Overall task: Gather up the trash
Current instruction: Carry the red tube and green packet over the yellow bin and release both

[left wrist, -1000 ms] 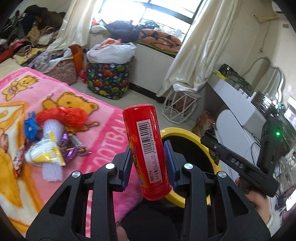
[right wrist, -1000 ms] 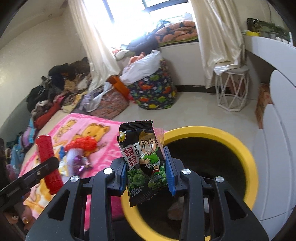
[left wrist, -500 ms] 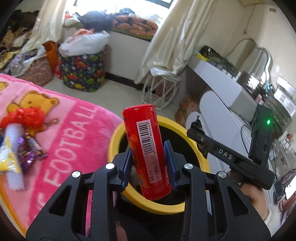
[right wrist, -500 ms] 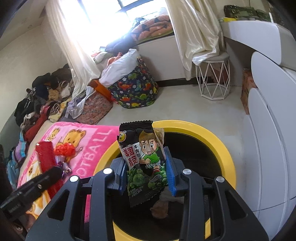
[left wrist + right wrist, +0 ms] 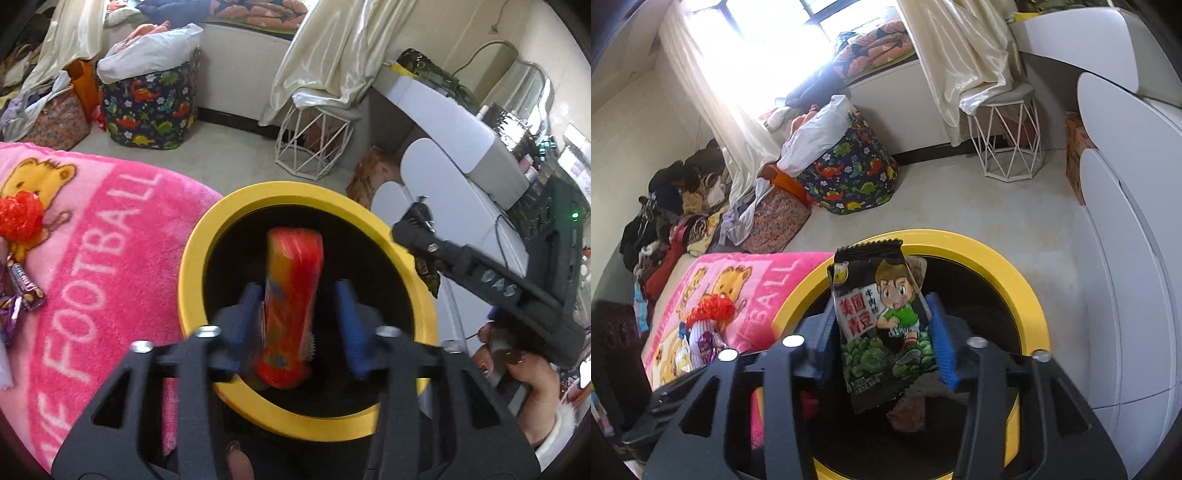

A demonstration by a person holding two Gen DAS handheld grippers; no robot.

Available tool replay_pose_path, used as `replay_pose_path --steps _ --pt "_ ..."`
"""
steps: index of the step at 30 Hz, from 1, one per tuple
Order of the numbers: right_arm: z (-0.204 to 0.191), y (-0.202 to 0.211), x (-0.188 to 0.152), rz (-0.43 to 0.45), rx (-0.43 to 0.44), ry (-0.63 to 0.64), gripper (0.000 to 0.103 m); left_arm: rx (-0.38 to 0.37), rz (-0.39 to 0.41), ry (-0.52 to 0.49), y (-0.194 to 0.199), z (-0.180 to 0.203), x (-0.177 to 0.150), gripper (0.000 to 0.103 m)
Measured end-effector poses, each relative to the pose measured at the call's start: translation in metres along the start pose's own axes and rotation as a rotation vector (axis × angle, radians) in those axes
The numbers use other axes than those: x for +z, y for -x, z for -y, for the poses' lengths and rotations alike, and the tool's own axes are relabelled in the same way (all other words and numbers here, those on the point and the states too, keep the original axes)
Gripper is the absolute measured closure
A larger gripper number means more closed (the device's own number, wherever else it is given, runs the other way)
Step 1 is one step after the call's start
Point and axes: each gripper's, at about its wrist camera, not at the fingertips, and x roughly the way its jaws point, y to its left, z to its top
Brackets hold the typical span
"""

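both grippers are hanging over the yellow-rimmed bin [image 5: 192, 258], the left gripper [image 5: 295, 314] having just been opening off the upright red tube [image 5: 291, 306], the right gripper [image 5: 882, 332] likewise off the snack packet [image 5: 879, 325], both dropping straight down inside.

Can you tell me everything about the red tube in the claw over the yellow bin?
The red tube is a round snack can, red with orange and yellow print, looking blurred. It stands almost upright between the blue pads of the left claw, whose jaws have just been opening; a gap shows on its right side. It hangs right over the dark mouth of the yellow-rimmed bin, seemingly dropping in.
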Motion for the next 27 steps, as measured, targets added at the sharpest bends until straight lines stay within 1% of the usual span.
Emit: replay_pose_path --steps 1,2,3,4,5,8,12,21,27 --pt "0.001 0.000 0.000 0.001 0.002 -0.006 0.050 0.004 -0.001 0.005 0.000 -0.002 -0.001 0.038" --pt "0.001 0.001 0.000 0.003 -0.001 -0.010 0.043 0.003 0.003 0.011 0.001 -0.003 -0.001 0.030" --pt "0.002 0.001 0.001 0.007 -0.005 -0.014 0.038 0.004 0.011 0.015 0.004 -0.004 -0.002 0.027" --pt "0.003 0.002 0.000 0.011 -0.006 -0.018 0.036 0.014 0.021 0.015 0.006 -0.004 -0.002 0.018" --pt "0.002 0.003 0.000 0.012 -0.006 -0.022 0.034 0.028 0.033 0.012 0.010 -0.004 -0.002 0.011" --pt "-0.001 0.004 0.000 0.020 -0.011 -0.022 0.028 0.058 0.062 0.006 0.021 -0.005 -0.003 0.011" --pt "-0.006 0.004 0.002 0.026 -0.016 -0.007 0.025 0.096 0.099 0.009 0.036 -0.009 -0.004 0.011" --pt "-0.025 0.009 -0.001 0.040 -0.014 0.046 0.024 0.151 0.171 0.034 0.072 -0.024 -0.006 0.011" --pt "-0.043 0.011 -0.002 0.049 0.000 0.087 0.024 0.163 0.203 0.059 0.090 -0.034 -0.006 0.011"
